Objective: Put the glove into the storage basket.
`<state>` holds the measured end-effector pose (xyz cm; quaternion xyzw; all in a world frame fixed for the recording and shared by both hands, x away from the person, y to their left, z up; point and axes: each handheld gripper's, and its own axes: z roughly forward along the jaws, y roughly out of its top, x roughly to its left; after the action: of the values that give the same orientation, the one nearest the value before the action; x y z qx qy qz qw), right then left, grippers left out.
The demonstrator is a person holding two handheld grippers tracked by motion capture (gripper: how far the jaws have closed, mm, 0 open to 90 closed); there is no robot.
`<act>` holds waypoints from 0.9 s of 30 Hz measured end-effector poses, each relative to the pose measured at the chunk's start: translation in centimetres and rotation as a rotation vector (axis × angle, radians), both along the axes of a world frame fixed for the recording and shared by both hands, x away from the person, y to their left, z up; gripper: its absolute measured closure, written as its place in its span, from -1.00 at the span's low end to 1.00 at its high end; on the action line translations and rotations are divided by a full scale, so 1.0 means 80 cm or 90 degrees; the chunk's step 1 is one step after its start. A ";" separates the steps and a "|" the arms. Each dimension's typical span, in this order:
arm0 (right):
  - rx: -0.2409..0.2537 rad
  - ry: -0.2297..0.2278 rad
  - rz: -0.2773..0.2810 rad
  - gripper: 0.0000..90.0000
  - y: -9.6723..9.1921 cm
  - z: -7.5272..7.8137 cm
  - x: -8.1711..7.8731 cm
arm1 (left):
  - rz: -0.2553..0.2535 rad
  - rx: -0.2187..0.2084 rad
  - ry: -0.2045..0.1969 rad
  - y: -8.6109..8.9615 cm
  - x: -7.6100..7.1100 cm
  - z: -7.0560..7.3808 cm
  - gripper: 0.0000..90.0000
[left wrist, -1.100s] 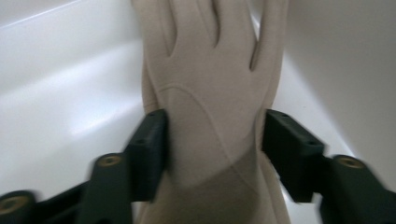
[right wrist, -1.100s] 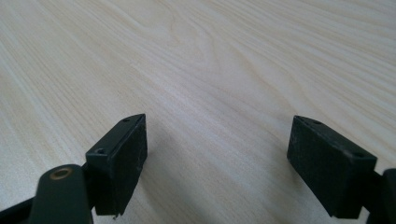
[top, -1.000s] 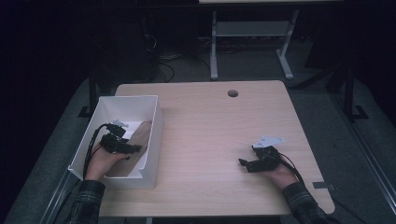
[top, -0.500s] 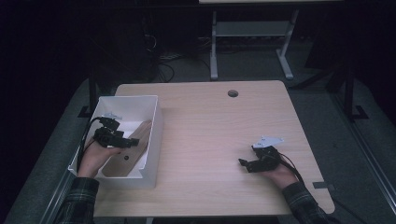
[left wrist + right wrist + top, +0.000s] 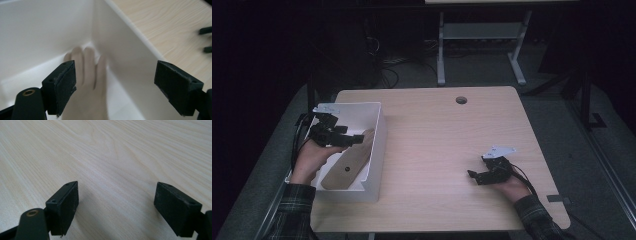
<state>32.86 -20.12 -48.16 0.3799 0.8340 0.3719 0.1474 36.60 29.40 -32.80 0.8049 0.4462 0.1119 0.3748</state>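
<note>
Left gripper [image 5: 354, 139] jaws spread, just opened, nothing between, above wooden spatula [image 5: 346, 167] lying released in white bin [image 5: 377, 150]; right gripper [image 5: 473, 175] spread, idle on worktop [image 5: 442, 145].

Wooden board [image 5: 86, 82] is blurred in left gripper view, lower end cut off; bin [image 5: 379, 145] wall hides its edge.

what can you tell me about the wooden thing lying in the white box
The wooden piece is a flat, tan, elongated board with rounded ends and a small dark hole near its lower end. It lies slanted inside the white box, upper end against the right wall. The left gripper hovers above it, open, not touching.
</note>
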 end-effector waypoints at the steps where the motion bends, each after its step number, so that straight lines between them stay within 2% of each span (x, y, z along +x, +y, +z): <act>1: 0.000 0.000 0.000 -0.57 0.000 0.000 0.000 | -0.005 -0.011 -0.006 -0.006 -0.001 0.005 -0.62; 5: 0.000 0.000 0.000 -0.57 0.000 0.000 0.000 | -0.025 -0.027 -0.014 -0.029 -0.003 0.014 -0.62; 15: 0.001 0.000 0.000 -0.57 0.000 0.000 0.000 | -0.092 -0.034 -0.035 -0.102 -0.009 0.024 -0.62; 22: 0.001 0.002 0.002 -0.57 0.000 0.000 -0.001 | -0.131 -0.024 -0.036 -0.160 -0.015 0.016 -0.62; 27: 0.002 0.002 0.004 -0.57 0.001 0.000 -0.001 | -0.151 -0.010 -0.036 -0.199 -0.021 0.002 -0.62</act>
<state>32.80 -20.07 -48.15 0.3778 0.8351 0.3729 0.1443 34.89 13.51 -32.68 0.8455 0.3384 0.0858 0.4042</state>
